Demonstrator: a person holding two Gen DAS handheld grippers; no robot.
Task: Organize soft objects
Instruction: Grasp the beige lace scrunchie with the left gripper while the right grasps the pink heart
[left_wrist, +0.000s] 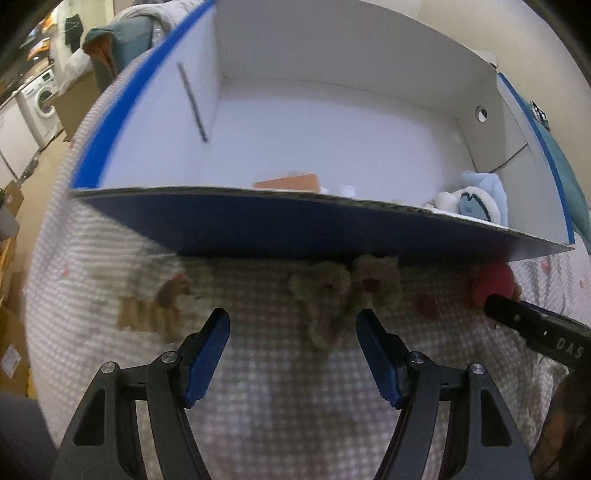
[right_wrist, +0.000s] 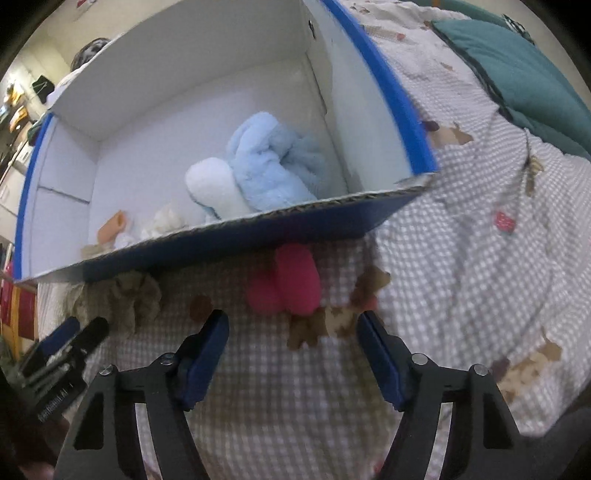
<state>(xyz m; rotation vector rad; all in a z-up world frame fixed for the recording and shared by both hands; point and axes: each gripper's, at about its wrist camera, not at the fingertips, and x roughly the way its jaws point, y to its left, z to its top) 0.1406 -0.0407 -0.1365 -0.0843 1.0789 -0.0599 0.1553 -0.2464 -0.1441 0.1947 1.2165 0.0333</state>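
Blue-edged cardboard box (left_wrist: 332, 225) sits on the checked bedspread (left_wrist: 280, 417), holding a pale blue plush (right_wrist: 273, 162), a white plush (right_wrist: 214, 192) and a few small bits by the near wall. My left tool (left_wrist: 293, 325) hangs spread over the bedspread, nothing between its pads; a beige scrunchie (left_wrist: 343, 291) lies just ahead of it, against the box's near wall. My right tool (right_wrist: 291, 326) is also spread and empty, though no frame lets me say more of its jaws. A pink plush (right_wrist: 288, 284) lies just ahead of it, touching the box's near wall. Teal cushion (right_wrist: 517, 77) lies well off to the right.
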